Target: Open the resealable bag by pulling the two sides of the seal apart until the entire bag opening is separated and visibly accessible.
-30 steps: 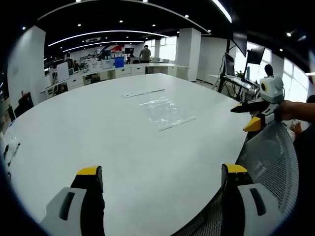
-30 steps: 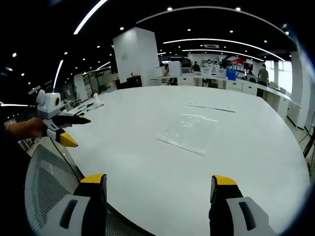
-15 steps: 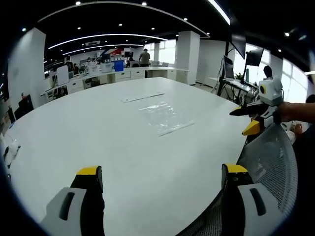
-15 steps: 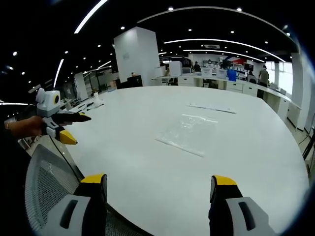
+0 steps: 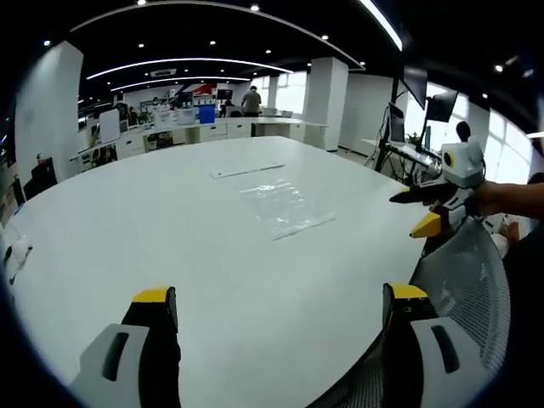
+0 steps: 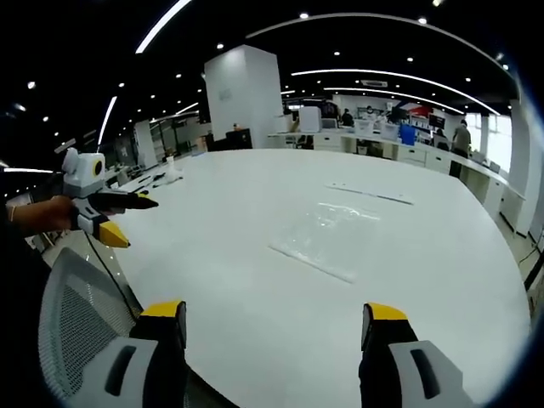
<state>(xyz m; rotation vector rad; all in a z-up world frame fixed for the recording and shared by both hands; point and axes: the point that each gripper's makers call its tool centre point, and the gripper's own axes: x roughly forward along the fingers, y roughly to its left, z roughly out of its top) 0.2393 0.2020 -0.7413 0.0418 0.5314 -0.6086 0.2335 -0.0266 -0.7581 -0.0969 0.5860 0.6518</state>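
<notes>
Left gripper view looks across a large white table with the left gripper held low at the near edge, its 2 yellow-tipped jaws set wide apart and holding nothing. The right gripper comes in from the right of that view, held in a hand above a mesh chair back; its 2 jaws are spread wide as well, with nothing between them. In the right gripper view the right gripper shows the same wide gap over the table, and the left gripper hovers off the table's edge beside another stretch of the mesh chair back.

The resealable bag lies flat toward the middle of the table, well apart from both grippers. It is clear plastic, and whether anything is inside cannot be told; its seal looks still shut, with a pale strip along the edge nearest the person. A thin white strip lies farther back on the table, just beyond the bag.

Both tools being spread and level suggests a ready stance before the reach: each will likely need 1 side of the seal edge, so coming in from either side makes sense. The pulling has not yet begun.
</notes>
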